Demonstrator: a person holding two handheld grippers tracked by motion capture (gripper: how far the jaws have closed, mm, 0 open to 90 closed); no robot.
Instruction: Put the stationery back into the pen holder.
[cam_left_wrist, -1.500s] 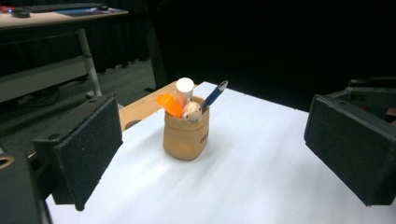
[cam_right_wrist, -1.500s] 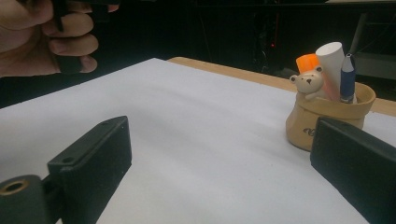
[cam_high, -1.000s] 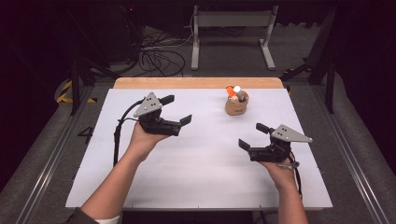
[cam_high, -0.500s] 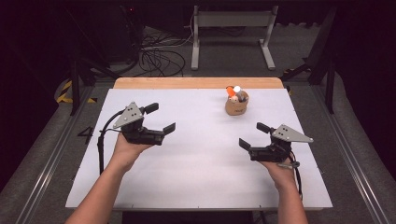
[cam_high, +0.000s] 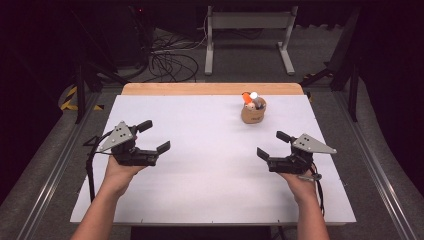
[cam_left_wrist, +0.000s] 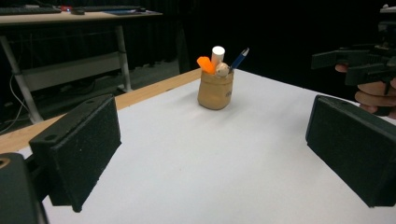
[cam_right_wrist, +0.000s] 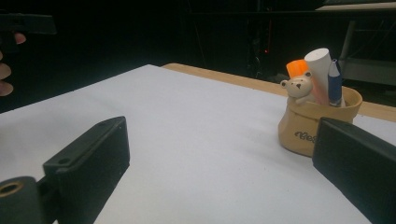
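**Both grippers wide open, pen pot standing alone at the far side**

Nearest us, two forearms come in over the front edge of the white table (cam_high: 210, 190). On the left, the left gripper (cam_high: 156, 136) is held above the board near its left edge, jaws spread wide with nothing between them, and its cable loops down off the side of the table. From its own camera, the two black pads (cam_left_wrist: 81, 149) stand far apart with bare white surface in the gap.

Over on the right, the right gripper (cam_high: 270, 144) sits in the other hand near the right edge, grey three-cornered plate on top, jaws parted just as wide and gripping nothing. The two tools are well apart from each other, each pointing in toward the middle of the board.

Look farther out and there is the tan pen pot (cam_high: 253, 112), upright, on the far right part of the white board, near the wooden strip (cam_high: 200, 89) along the back edge. It is well clear of both grippers, though nearer the right one. Packed inside it: an orange marker (cam_right_wrist: 295, 68), a white cylinder (cam_right_wrist: 318, 70), a blue pen (cam_right_wrist: 334, 84), and a little bear figure (cam_right_wrist: 298, 87) peeking over the rim. Beyond the table, dark floor, cables and a grey stand (cam_high: 250, 30).
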